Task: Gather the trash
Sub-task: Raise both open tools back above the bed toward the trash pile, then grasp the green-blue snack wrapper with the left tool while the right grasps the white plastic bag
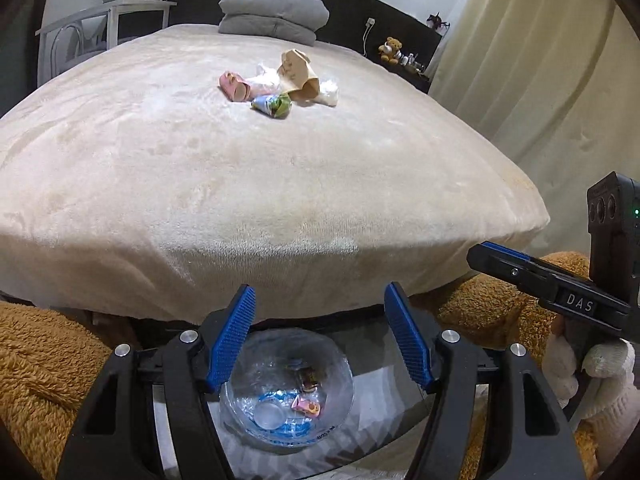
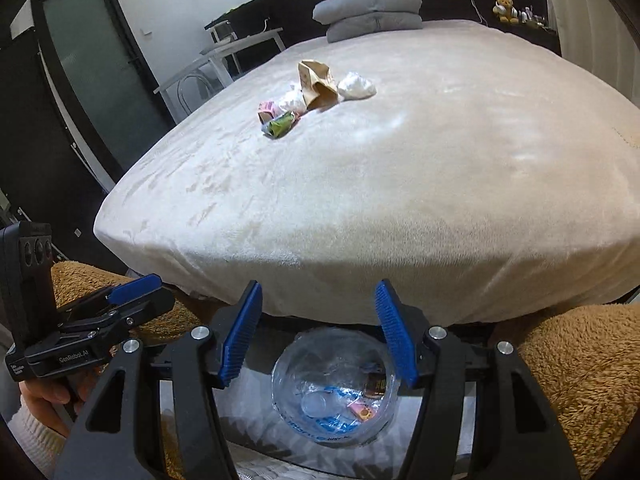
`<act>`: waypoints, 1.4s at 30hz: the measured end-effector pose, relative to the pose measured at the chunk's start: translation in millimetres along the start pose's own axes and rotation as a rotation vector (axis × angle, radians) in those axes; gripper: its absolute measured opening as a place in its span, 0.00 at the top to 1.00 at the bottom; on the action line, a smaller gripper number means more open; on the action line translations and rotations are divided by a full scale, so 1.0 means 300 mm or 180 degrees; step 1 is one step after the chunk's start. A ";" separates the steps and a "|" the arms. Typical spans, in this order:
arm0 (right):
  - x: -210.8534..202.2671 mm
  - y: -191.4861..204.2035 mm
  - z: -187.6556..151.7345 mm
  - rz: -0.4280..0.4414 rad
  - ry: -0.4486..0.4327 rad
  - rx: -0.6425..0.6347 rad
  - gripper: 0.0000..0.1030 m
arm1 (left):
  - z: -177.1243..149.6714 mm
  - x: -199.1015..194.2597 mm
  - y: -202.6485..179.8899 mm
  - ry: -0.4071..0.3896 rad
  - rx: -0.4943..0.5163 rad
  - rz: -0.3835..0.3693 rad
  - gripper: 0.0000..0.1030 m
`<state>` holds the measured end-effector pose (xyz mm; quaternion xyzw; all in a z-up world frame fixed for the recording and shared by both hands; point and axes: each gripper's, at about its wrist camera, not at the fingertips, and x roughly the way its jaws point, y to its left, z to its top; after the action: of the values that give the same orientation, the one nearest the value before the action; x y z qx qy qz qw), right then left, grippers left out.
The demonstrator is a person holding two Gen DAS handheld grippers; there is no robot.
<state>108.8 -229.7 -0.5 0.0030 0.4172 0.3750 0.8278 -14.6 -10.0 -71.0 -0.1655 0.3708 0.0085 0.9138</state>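
Note:
A small heap of trash lies in the middle of the beige bed [image 1: 240,200]: a brown paper bag [image 1: 298,76], a pink carton [image 1: 234,86], a blue-green wrapper [image 1: 272,106] and white crumpled tissue [image 1: 328,94]. In the right wrist view I see the same paper bag [image 2: 318,84], tissue [image 2: 356,86], pink carton [image 2: 267,110] and green wrapper [image 2: 280,124]. My left gripper [image 1: 320,340] is open and empty, off the bed's near edge, over a bin with a clear liner [image 1: 344,364] holding a few scraps. My right gripper [image 2: 318,332] is open and empty over the same bin [image 2: 280,368].
Two grey pillows [image 1: 274,16] lie at the head of the bed. A white table and chair [image 1: 108,20] stand far left, a curtain [image 1: 520,60] hangs on the right, a dark door [image 2: 100,80] is at the left. Brown fluffy fabric [image 1: 40,360] flanks the bin.

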 end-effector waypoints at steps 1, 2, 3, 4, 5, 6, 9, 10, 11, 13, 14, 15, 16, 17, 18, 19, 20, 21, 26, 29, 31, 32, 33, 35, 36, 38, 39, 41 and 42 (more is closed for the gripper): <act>-0.009 -0.002 0.003 0.0003 -0.0038 -0.0013 0.43 | 0.007 -0.006 0.001 -0.0030 0.0004 -0.0016 0.36; -0.019 -0.001 0.005 0.0010 -0.0071 -0.0024 0.43 | 0.006 -0.017 0.001 -0.0067 0.0016 -0.0019 0.36; -0.025 -0.004 0.015 0.0019 -0.0097 -0.0032 0.43 | 0.007 -0.025 0.002 -0.0096 0.0023 -0.0020 0.36; -0.031 -0.006 0.023 0.0022 -0.0127 -0.0041 0.43 | 0.012 -0.031 0.003 -0.0117 0.0024 -0.0031 0.36; -0.038 -0.008 0.030 0.0019 -0.0159 -0.0055 0.43 | 0.017 -0.035 0.005 -0.0138 0.0022 -0.0040 0.36; -0.039 -0.011 0.043 0.0022 -0.0180 -0.0074 0.43 | 0.023 -0.038 0.010 -0.0150 0.0020 -0.0042 0.36; -0.036 -0.020 0.083 -0.0005 -0.0234 -0.0149 0.43 | 0.048 -0.035 0.020 -0.0149 -0.0002 -0.0077 0.36; -0.029 -0.025 0.103 -0.0011 -0.0236 -0.0168 0.43 | 0.060 -0.030 0.025 -0.0145 -0.0002 -0.0083 0.36; -0.020 -0.031 0.121 -0.0016 -0.0230 -0.0181 0.43 | 0.069 -0.028 0.027 -0.0142 0.0000 -0.0084 0.36; 0.000 -0.048 0.158 -0.0020 -0.0204 -0.0180 0.43 | 0.096 -0.014 0.042 -0.0126 -0.0001 -0.0086 0.36; 0.015 -0.057 0.178 -0.0006 -0.0176 -0.0173 0.43 | 0.112 -0.006 0.049 -0.0107 0.0005 -0.0087 0.36; 0.030 -0.063 0.198 -0.0008 -0.0155 -0.0181 0.43 | 0.128 0.000 0.055 -0.0097 0.0012 -0.0083 0.36; 0.041 -0.070 0.217 -0.0021 -0.0147 -0.0205 0.43 | 0.143 0.006 0.062 -0.0092 0.0017 -0.0076 0.36; 0.054 -0.074 0.238 -0.0034 -0.0143 -0.0234 0.43 | 0.160 0.012 0.070 -0.0088 0.0018 -0.0070 0.36; 0.068 -0.078 0.258 -0.0037 -0.0133 -0.0256 0.43 | 0.178 0.017 0.078 -0.0089 0.0014 -0.0077 0.36; 0.081 -0.084 0.279 -0.0038 -0.0125 -0.0267 0.43 | 0.194 0.022 0.085 -0.0086 0.0013 -0.0088 0.36; 0.095 -0.091 0.301 -0.0035 -0.0121 -0.0273 0.43 | 0.213 0.028 0.092 -0.0081 0.0023 -0.0091 0.36; 0.109 -0.099 0.324 -0.0018 -0.0117 -0.0269 0.43 | 0.232 0.035 0.097 -0.0079 0.0040 -0.0077 0.36; 0.203 -0.139 0.432 0.0057 -0.0030 -0.0166 0.43 | 0.318 0.084 0.136 -0.0030 0.0013 -0.0092 0.36; 0.257 -0.152 0.496 0.0123 0.0003 -0.0103 0.42 | 0.363 0.117 0.145 -0.0003 0.0068 -0.0060 0.36; 0.293 -0.164 0.543 0.0178 0.0010 -0.0051 0.35 | 0.394 0.141 0.149 0.0017 0.0119 -0.0044 0.36; 0.308 -0.170 0.563 0.0210 0.0002 -0.0010 0.33 | 0.409 0.155 0.151 0.0033 0.0150 -0.0031 0.36; 0.328 -0.178 0.587 0.0245 0.0008 0.0037 0.32 | 0.424 0.170 0.154 0.0045 0.0177 -0.0013 0.36; 0.370 -0.194 0.630 0.0276 0.0036 0.0120 0.30 | 0.449 0.199 0.162 0.0077 0.0196 0.0000 0.36; 0.392 -0.204 0.652 0.0279 0.0039 0.0174 0.30 | 0.462 0.215 0.167 0.0101 0.0194 -0.0007 0.36; 0.439 -0.234 0.692 0.0322 0.0066 0.0328 0.24 | 0.485 0.245 0.176 0.0148 0.0178 -0.0035 0.36; 0.464 -0.252 0.711 0.0348 0.0078 0.0423 0.16 | 0.496 0.260 0.180 0.0171 0.0177 -0.0047 0.36; 0.521 -0.286 0.745 0.0409 0.0151 0.0630 0.16 | 0.520 0.291 0.180 0.0217 0.0220 -0.0040 0.36; 0.548 -0.297 0.761 0.0427 0.0185 0.0697 0.16 | 0.532 0.307 0.179 0.0233 0.0243 -0.0039 0.36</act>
<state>382.9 -120.9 6.8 0.1104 0.4784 0.3817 0.7831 152.2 80.2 -42.6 -0.1329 0.4031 -0.0174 0.9053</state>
